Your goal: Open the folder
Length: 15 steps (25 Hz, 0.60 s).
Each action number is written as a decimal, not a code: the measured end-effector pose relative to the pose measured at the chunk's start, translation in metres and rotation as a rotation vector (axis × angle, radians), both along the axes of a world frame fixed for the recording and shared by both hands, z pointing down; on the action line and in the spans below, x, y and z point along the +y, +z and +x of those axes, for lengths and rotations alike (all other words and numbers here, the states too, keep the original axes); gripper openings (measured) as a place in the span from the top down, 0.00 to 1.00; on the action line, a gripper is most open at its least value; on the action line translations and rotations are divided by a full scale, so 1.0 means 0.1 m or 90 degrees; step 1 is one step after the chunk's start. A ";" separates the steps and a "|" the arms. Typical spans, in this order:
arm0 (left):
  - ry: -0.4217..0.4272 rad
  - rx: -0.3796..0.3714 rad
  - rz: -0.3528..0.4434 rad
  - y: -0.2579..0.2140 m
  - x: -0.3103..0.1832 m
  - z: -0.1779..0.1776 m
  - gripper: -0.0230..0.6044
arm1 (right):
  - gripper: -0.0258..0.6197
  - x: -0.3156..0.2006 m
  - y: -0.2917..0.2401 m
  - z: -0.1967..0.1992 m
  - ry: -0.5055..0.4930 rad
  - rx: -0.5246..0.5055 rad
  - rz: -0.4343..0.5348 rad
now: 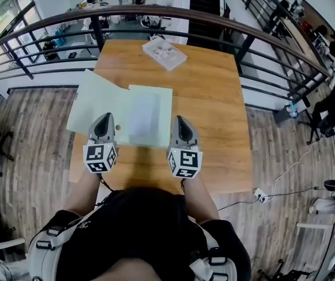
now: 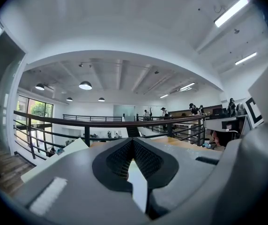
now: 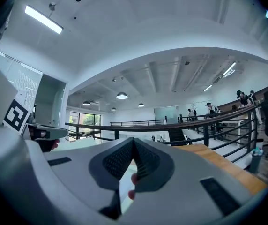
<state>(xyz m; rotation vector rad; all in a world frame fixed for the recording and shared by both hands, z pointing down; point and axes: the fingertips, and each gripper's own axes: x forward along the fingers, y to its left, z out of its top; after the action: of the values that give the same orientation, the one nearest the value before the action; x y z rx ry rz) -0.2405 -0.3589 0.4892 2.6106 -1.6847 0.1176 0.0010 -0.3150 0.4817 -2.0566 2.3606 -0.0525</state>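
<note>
Head view showed both tools over the table's [image 1: 214,110] near edge, held level and side by side; the left gripper [image 1: 103,120] had its jaws pressed fully together on nothing, and the right gripper [image 1: 181,123] was likewise closed and empty; in the gripper views a pale wedge showed below each pair of tips, probably the paper lying underneath rather than anything pinched. Drawn back like this, they seemed parked clear of the work, which suggested the opening was already done. Just beyond their tips, on the table's left half, lay the folder [image 1: 100,101], spread open; its pale green cover was flung out flat to the left and its corner overhung the table's left edge, so a nudge from that side could tip or slide it; a white sheet [image 1: 144,116] lay on the inner leaf nearer the table's middle. The table's right half was bare wood, good room for moving. At the table's far edge sat a flat wrapped packet [image 1: 164,52], well apart from the folder; past that edge ran a dark railing [image 1: 156,13].
</note>
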 end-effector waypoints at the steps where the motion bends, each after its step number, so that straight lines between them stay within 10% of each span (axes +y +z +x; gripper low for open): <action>1: 0.003 0.001 0.000 -0.01 0.00 0.01 0.96 | 0.95 0.00 0.00 0.01 0.002 0.000 0.001; 15: 0.025 -0.017 0.014 -0.07 0.08 0.07 0.96 | 0.95 0.00 0.05 0.02 0.005 -0.003 -0.010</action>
<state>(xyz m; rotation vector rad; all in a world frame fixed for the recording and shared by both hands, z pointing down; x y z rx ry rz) -0.2331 -0.3512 0.4823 2.6713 -1.6531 0.1361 0.0034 -0.3155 0.4864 -2.0712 2.3563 -0.0757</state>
